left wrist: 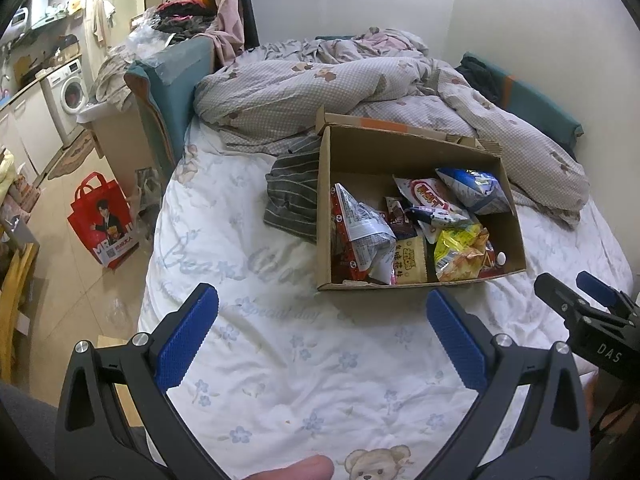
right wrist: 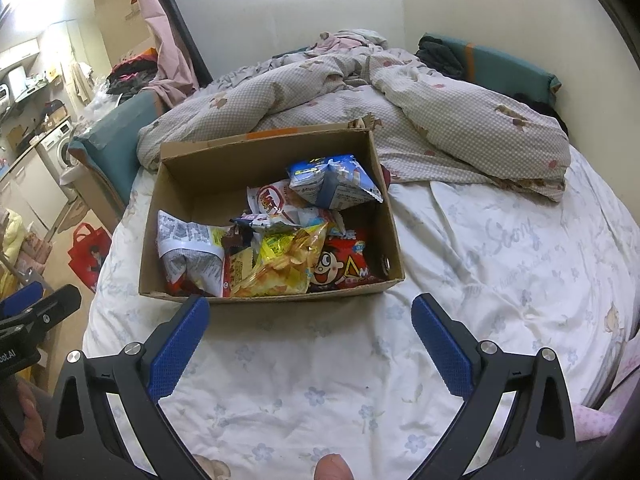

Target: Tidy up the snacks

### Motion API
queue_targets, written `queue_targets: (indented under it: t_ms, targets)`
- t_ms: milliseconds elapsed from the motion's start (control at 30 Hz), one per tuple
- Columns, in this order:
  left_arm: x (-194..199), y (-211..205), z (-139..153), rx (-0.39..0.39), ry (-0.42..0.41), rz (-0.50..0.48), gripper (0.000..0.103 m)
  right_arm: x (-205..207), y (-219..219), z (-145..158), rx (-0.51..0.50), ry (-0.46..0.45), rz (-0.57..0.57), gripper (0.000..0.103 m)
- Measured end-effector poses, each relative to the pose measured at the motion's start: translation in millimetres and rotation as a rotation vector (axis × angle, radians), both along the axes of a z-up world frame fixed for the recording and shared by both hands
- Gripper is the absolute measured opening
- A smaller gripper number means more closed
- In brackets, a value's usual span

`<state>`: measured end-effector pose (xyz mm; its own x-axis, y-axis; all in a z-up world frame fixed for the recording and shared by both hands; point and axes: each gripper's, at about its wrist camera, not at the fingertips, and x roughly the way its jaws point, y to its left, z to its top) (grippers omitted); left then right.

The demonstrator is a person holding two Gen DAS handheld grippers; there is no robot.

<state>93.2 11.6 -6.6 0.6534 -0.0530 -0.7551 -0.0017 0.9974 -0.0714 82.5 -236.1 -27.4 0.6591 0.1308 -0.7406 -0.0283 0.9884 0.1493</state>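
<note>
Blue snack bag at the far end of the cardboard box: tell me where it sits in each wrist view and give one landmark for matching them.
Left wrist: the blue snack bag lies right of centre, against the box's far right wall.
Right wrist: the blue snack bag lies just above centre, near the far right corner.
Shared landmark: the orange tape strip on the cardboard box far flap.

Matt brown cardboard box (right wrist: 192, 172) holds glossy, crinkled plastic snack bags (right wrist: 280, 260); soft floral cotton sheet (right wrist: 320, 380) beneath, rumpled quilt (right wrist: 460, 120) behind.
</note>
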Motion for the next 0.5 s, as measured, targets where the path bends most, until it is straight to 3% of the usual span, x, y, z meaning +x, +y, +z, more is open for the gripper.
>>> queue_targets:
  t_ms: [500]
  targets:
    - [-1.7,-1.8,-3.5,0.001,0.005,0.000,0.103,-2.8,3.9,0.8,-0.008,0.001,0.011,0.103]
